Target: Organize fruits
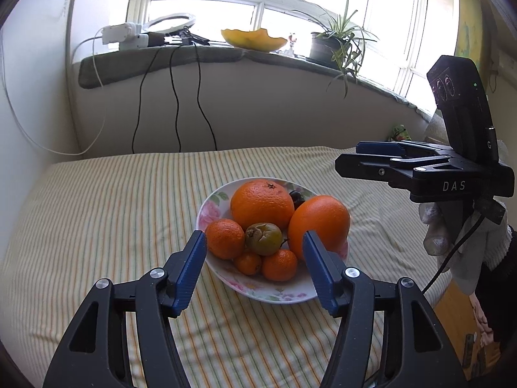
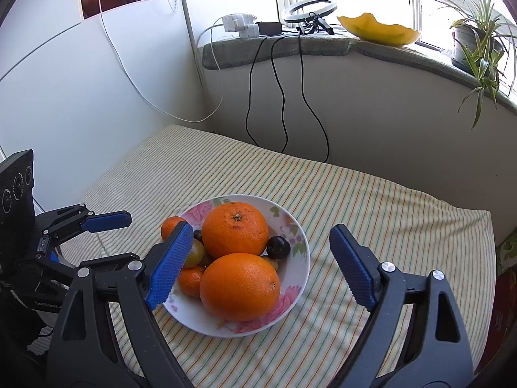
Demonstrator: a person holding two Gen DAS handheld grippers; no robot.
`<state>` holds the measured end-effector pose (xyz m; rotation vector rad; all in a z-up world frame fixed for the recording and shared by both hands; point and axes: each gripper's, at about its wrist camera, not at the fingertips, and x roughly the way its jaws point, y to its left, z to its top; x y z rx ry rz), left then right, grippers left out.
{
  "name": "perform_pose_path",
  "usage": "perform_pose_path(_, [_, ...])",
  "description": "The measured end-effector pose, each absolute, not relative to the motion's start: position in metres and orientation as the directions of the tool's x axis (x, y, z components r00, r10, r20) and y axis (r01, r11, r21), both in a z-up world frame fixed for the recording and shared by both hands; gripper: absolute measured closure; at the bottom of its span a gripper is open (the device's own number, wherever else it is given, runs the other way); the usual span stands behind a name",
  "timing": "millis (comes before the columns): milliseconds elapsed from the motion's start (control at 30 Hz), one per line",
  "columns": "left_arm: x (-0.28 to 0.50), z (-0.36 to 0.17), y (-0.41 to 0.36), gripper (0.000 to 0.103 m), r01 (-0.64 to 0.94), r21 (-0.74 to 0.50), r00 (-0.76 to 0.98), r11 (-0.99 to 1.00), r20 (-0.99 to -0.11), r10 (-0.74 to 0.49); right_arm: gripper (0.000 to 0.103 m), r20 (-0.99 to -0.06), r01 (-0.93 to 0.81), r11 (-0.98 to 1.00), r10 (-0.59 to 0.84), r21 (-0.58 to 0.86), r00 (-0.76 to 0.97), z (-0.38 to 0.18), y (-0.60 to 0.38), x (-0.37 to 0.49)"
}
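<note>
The left gripper (image 1: 255, 268) and right gripper (image 2: 258, 265) both hover over the bowl (image 2: 299, 242) with jaws apart and nothing between them. The bowl sits mid-cloth (image 1: 97, 210), well in from its edges, holding two oranges (image 2: 235, 229), tangerines (image 1: 224, 238), a greenish fruit (image 1: 263, 238) and a dark one (image 2: 278, 247). No fruit lies loose on the cloth, so the sorting looks done or nearly so.

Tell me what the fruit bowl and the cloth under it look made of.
Bowl: looks like glazed ceramic or porcelain, glossy white with printed pink flowers; melamine is possible. Cloth: soft woven fabric, matte, thin stripes, wrinkling near the bowl.
</note>
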<state>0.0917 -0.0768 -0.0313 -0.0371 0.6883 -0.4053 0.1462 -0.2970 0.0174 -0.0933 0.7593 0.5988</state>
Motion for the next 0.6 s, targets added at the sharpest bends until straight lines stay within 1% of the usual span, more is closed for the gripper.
perform_pose_path(33, [0.09, -0.031, -0.076, 0.038, 0.349, -0.163, 0.701, 0.923, -0.608, -0.372, 0.014, -0.667, -0.54, 0.831, 0.476, 0.129, 0.573, 0.019, -0.298, 0.143])
perform_pose_path(133, [0.085, -0.028, -0.074, 0.035, 0.338, -0.158, 0.71, 0.928, -0.604, -0.362, 0.013, -0.654, -0.525, 0.843, 0.464, 0.117, 0.598, 0.024, -0.301, 0.132])
perform_pose_path(233, [0.079, -0.027, -0.073, 0.032, 0.322, -0.145, 0.725, 0.936, -0.598, -0.342, 0.002, -0.627, -0.503, 0.859, 0.445, 0.095, 0.64, 0.027, -0.307, 0.116])
perform_pose_path(267, [0.077, -0.026, -0.072, 0.032, 0.313, -0.14, 0.729, 0.939, -0.598, -0.332, 0.0, -0.616, -0.493, 0.866, 0.434, 0.084, 0.657, 0.029, -0.309, 0.111])
perform_pose_path(467, [0.067, -0.027, -0.067, 0.028, 0.267, -0.133, 0.747, 0.954, -0.597, -0.292, 0.0, -0.567, -0.43, 0.902, 0.37, 0.03, 0.736, 0.035, -0.318, 0.081])
perform_pose_path(600, [0.061, -0.027, -0.066, 0.028, 0.248, -0.124, 0.759, 0.961, -0.591, -0.272, 0.0, -0.551, -0.405, 0.913, 0.367, 0.058, 0.75, 0.034, -0.325, 0.069])
